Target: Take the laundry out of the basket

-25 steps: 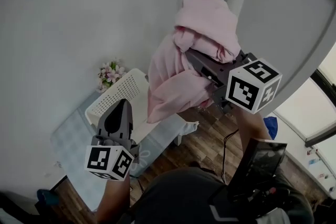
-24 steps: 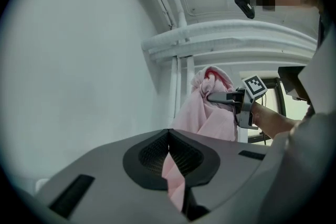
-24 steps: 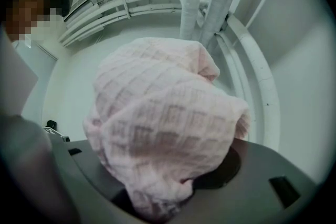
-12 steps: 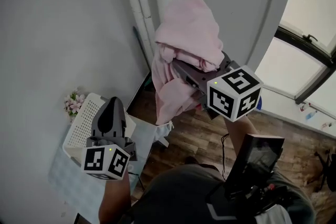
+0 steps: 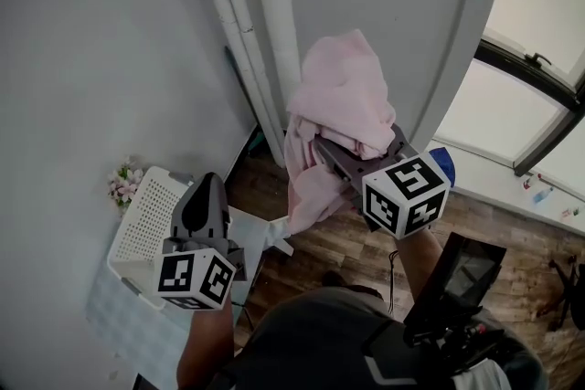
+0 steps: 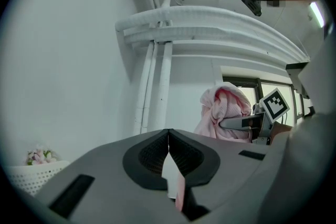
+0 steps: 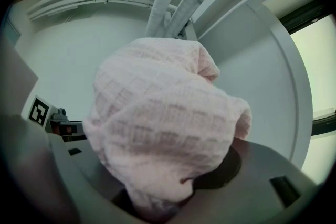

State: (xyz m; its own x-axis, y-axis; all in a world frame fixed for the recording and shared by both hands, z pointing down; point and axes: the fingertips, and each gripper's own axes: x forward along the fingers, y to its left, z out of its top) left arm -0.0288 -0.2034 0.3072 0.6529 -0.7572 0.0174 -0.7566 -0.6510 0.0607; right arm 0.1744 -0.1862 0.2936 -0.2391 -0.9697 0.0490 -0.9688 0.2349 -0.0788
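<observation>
With the right hand-held gripper (image 5: 340, 158) clamped on the pink cloth (image 5: 343, 96), well right of the basket (image 5: 144, 224), the closed, seemingly empty left hand-held gripper (image 5: 207, 187) should support its hanging tail.

We have open air between our left gripper (image 5: 208, 184) and right gripper (image 5: 322, 147), above the wooden floor (image 5: 315, 244). Ahead, wall pipes (image 5: 270, 32) stand close behind the pink cloth (image 5: 343, 100). The basket (image 5: 146, 228) and flowers (image 5: 123, 184) crowd the left wall.
</observation>
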